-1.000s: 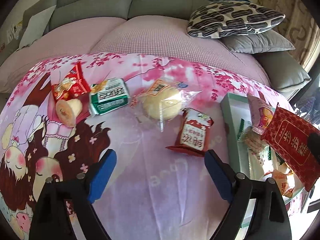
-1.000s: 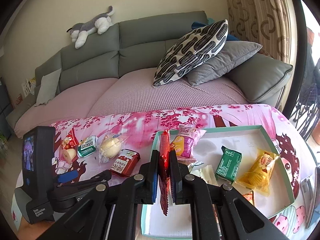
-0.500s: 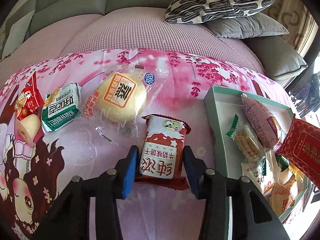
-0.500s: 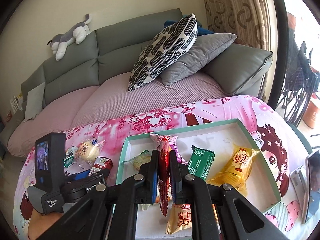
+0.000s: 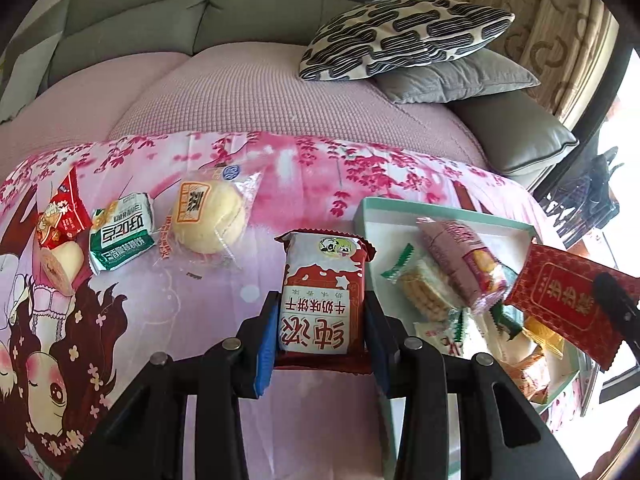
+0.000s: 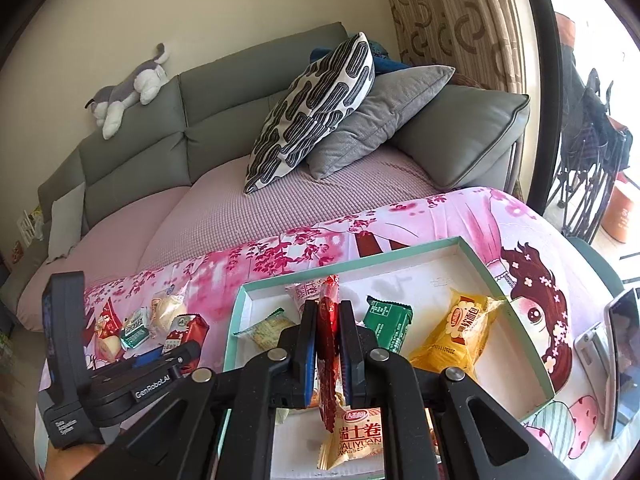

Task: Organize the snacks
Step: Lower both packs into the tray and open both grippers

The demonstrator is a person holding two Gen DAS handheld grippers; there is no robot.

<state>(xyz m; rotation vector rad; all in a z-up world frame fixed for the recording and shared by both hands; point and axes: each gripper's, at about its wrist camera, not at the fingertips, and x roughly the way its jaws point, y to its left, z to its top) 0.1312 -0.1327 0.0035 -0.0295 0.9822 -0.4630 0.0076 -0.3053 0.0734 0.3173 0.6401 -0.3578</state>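
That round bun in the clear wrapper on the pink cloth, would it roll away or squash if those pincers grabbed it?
The bun looks puffy, so it would probably dent under a firm squeeze. Its loose clear wrapper spreads flat around it, which likely stops rolling but may slip between pads. It seems light for its size.

Your left gripper (image 5: pixel 320 320) is matte black plastic, with 2 angular fingers lined by blue pads (image 5: pixel 266 354) and round silver screws on its linkages. From the right wrist camera its body shows white "GenRobot.AI" lettering and an upright black display block. Your right gripper (image 6: pixel 327 344) looks the same: black arms, blue pads (image 6: pixel 309 360), 4 silver screws.
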